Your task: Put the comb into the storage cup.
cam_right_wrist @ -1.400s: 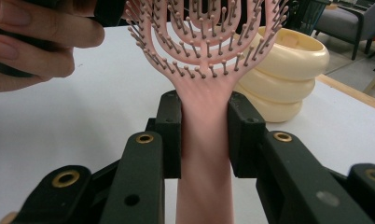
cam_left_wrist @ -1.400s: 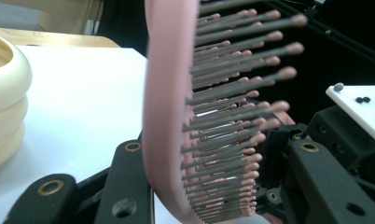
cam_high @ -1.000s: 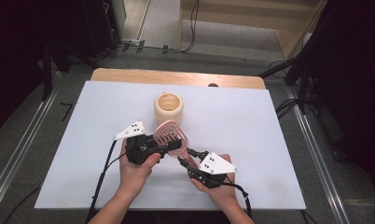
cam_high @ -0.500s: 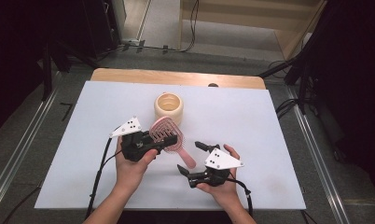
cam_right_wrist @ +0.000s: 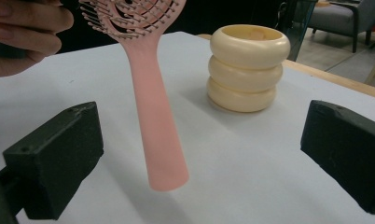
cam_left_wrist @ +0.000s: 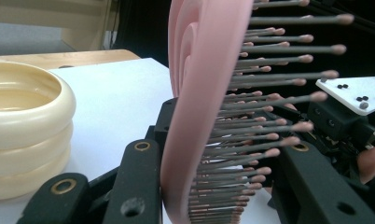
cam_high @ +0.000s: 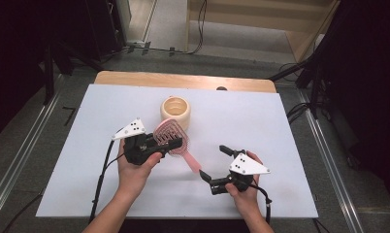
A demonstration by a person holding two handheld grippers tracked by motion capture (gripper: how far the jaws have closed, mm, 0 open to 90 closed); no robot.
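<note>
From the high view, a white table top carries a cream ribbed cup near its far middle, and just in front of it the left gripper clamps the head of a pink hairbrush, whose handle slants toward the person's right and ends near the right gripper. The right gripper's jaws stand wide apart with nothing between them, the left hand and right hand each wrapped around their tool. In the left gripper view, the hairbrush stands on edge between the two black jaws, its bristles pointing right; the cream ribbed cup sits on the table at left, and the right gripper's grey plate shows at far right. In the right gripper view, the hairbrush handle hangs above the table, between the spread jaws but touching neither, with the cup upright beyond it.
</note>
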